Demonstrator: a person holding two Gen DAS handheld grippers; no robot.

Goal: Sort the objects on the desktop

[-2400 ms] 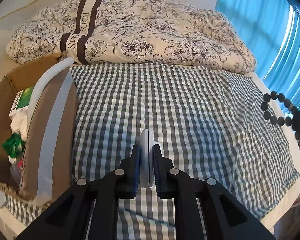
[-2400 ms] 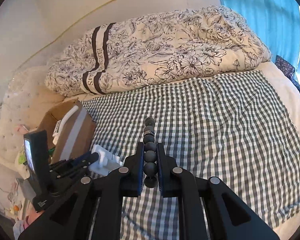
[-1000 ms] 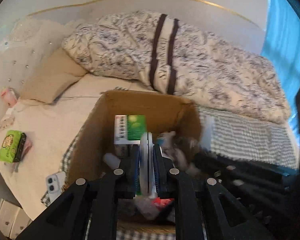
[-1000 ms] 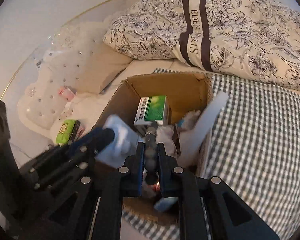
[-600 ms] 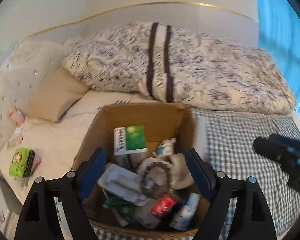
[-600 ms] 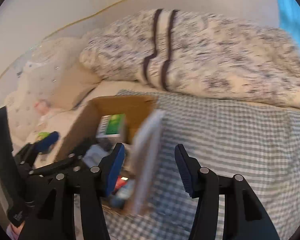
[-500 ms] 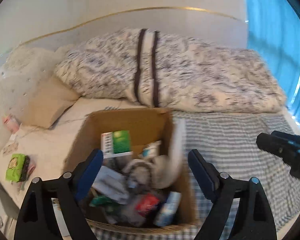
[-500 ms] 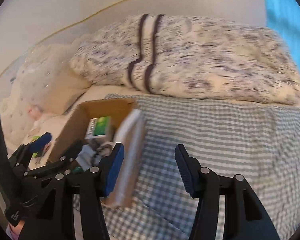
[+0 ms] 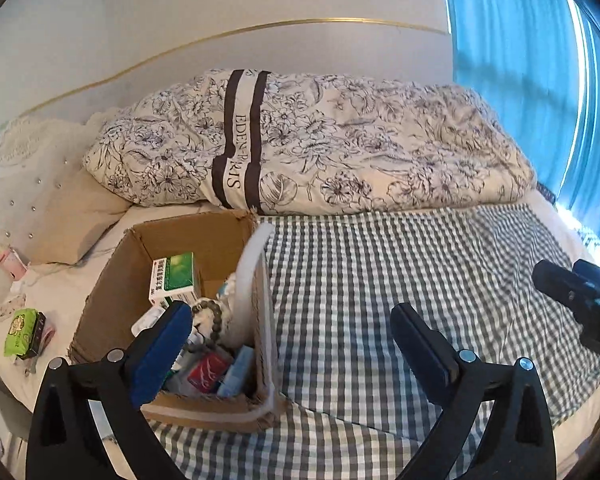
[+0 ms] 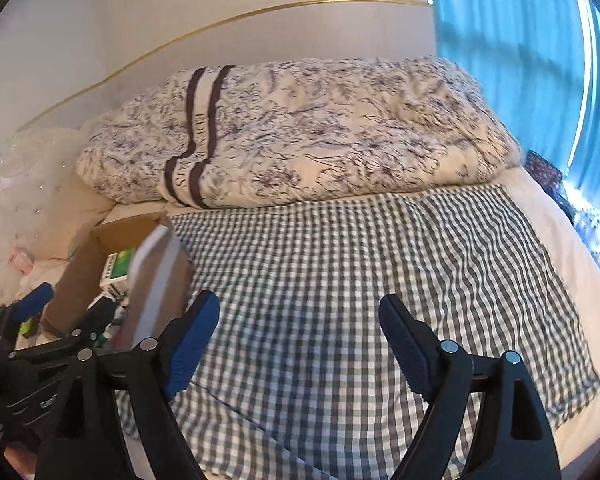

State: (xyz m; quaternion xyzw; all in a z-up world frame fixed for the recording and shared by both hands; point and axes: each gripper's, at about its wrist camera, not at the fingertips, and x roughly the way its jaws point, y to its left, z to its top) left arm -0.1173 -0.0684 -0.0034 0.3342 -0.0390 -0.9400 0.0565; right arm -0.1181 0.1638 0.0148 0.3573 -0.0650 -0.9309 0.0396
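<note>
Now both tongs wide open, nothing held: left tongs (image 9: 290,322) by box, right tongs (image 10: 298,324) over grey-white checked cloth (image 10: 360,264). Sorted things sit inside brown cardboard box (image 9: 112,292) on bed: green-white carton (image 9: 174,274), dark round bead bracelet (image 9: 210,312), red packet (image 9: 206,366). Cloth soft, flat, bare. Risk: box full, thin flap (image 9: 252,276) stands loose; bump from left tongs could tip things out.
</note>
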